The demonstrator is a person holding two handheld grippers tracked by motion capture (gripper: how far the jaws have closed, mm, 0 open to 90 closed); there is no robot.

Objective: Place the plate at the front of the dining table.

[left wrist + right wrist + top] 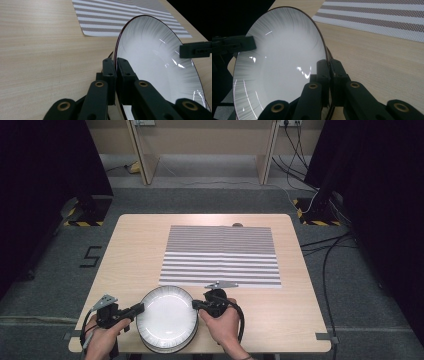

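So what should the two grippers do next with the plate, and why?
Probably lift it a little, both together and level. The left gripper and right gripper are each shut on opposite edges of the white plate, which sits near the table's front edge, short of the striped mat, its likely landing spot.

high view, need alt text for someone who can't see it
A person's two grippers, left and right, clamp opposite rims of a white plate at the near edge of a wooden table; a striped placemat lies beyond.

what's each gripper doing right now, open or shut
left gripper: shut on the left rim of the white plate.
right gripper: shut on the plate's right rim.
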